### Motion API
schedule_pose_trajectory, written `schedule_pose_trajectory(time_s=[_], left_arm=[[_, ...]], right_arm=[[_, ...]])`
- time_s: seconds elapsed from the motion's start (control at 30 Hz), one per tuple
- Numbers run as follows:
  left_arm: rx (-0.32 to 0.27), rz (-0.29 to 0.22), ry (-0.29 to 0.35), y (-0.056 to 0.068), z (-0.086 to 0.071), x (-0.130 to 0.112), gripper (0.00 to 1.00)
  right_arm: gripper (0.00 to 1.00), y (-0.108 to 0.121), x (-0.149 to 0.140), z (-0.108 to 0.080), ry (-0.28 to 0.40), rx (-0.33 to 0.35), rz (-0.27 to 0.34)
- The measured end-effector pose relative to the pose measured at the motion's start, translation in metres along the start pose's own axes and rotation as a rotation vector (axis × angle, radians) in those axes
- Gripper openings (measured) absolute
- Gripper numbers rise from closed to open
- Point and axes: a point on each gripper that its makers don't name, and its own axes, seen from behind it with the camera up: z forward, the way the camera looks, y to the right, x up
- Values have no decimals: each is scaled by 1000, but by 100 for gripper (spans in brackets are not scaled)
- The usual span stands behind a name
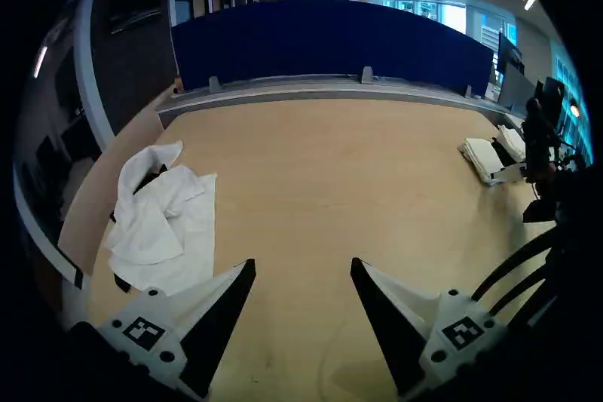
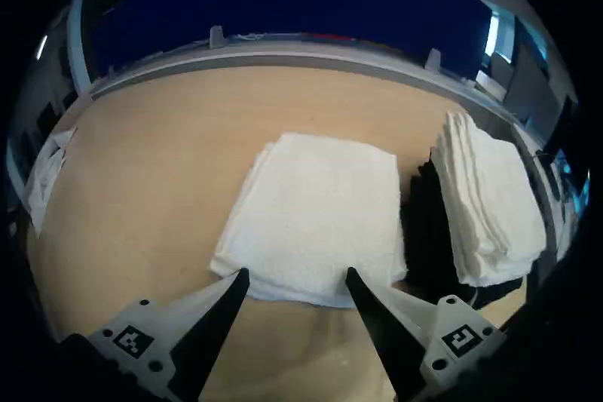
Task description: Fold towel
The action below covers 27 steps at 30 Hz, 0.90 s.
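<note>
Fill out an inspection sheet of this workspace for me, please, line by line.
Surface: light wooden table, bare across its middle.
Job's things: crumpled white towels at the table's left edge; one folded towel lying flat; a stack of folded towels beside it.
Clutter: dark object between the folded towel and the stack; cannot tell what it is.
Grippers: left tool open over bare table; right tool open, its tips at the folded towel's near edge, gripping nothing.
Cables: dark curved strands at the table's right, possibly cables.
Surroundings: blue partition behind the table; ceiling lights and windows beyond.
</note>
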Motion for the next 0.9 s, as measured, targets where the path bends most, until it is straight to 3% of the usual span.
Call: schedule_pose_trajectory(time_s=[0.27, 0.6, 0.9], left_arm=[[2, -4, -1, 2, 1, 1, 94], [16, -9, -8, 2, -1, -4, 94], [30, -14, -13, 0, -1, -7, 94]], right_arm=[[100, 6, 41, 0, 66, -6, 8], [100, 24, 85, 36, 85, -50, 6], [100, 27, 76, 66, 35, -57, 12]])
